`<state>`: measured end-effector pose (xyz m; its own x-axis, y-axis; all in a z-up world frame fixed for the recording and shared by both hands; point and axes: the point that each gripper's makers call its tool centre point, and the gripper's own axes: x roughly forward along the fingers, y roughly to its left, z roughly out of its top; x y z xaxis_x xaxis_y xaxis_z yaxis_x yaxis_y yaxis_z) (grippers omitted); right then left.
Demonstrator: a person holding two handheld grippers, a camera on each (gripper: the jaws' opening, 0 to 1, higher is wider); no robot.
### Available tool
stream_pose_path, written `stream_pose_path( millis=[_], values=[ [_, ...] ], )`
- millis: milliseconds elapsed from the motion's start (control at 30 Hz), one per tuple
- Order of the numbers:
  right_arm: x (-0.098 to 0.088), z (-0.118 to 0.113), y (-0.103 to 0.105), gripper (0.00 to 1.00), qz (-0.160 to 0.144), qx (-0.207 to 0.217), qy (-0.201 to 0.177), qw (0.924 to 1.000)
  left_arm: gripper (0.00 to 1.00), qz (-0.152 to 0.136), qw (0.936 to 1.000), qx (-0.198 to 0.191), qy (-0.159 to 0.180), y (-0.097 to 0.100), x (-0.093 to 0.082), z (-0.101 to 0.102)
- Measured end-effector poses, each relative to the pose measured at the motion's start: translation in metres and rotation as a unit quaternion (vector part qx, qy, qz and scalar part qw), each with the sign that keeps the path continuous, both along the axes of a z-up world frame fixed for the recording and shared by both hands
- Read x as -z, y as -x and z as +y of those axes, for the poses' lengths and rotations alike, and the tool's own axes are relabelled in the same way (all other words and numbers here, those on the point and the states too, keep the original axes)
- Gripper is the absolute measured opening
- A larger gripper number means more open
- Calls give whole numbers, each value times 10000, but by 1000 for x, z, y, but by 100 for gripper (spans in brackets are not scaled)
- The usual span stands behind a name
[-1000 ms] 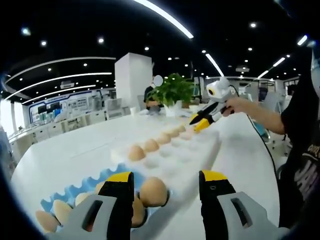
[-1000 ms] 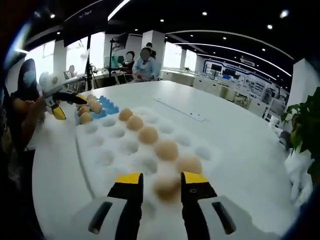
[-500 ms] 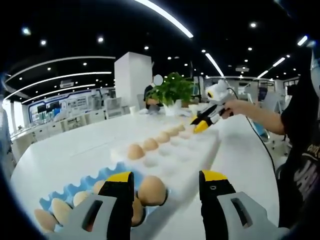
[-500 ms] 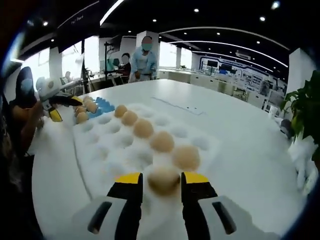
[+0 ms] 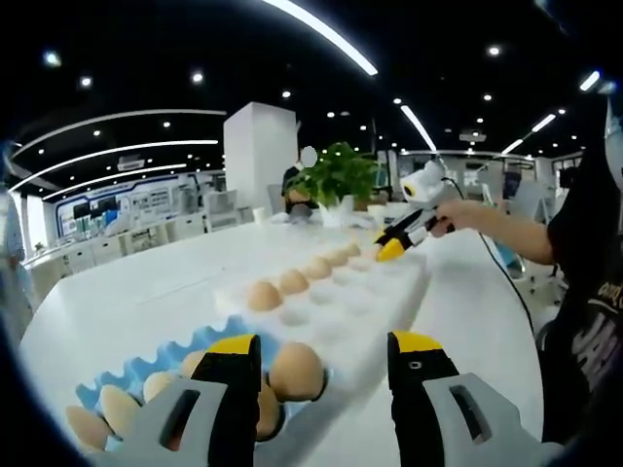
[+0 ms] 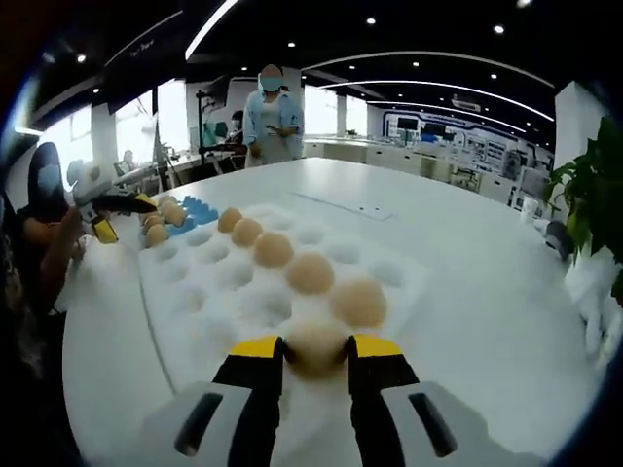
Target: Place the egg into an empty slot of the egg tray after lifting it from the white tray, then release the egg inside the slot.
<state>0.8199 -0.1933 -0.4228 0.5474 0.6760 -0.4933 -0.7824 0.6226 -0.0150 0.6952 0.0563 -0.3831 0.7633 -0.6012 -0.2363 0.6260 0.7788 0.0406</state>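
R gripper (image 6: pixel 314 348) clamped on egg (image 6: pixel 314 345) over white tray (image 6: pixel 195 321); L gripper (image 5: pixel 321 365) wide, nr blue egg tray (image 5: pixel 146 375).

The right gripper (image 6: pixel 314 352) has its jaws closed onto an egg (image 6: pixel 314 345) pinched between the yellow tips. The left gripper (image 5: pixel 323 362) holds its jaws spread apart, gripping nothing.

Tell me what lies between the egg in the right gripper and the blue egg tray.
In the right gripper view, a diagonal row of eggs in the white tray runs from the held egg toward the blue egg tray.
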Motion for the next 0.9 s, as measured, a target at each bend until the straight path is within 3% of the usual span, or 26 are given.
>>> stream_pose_path(
  millis=[633,900],
  values=[
    [-20,-1,9,27,-122,-44,5,9999,53,-24,10000,-30,62,2,0,6],
    [-21,6,11,27,-170,-93,12,9998,53,-28,9999,-61,76,3,0,10]
  ],
)
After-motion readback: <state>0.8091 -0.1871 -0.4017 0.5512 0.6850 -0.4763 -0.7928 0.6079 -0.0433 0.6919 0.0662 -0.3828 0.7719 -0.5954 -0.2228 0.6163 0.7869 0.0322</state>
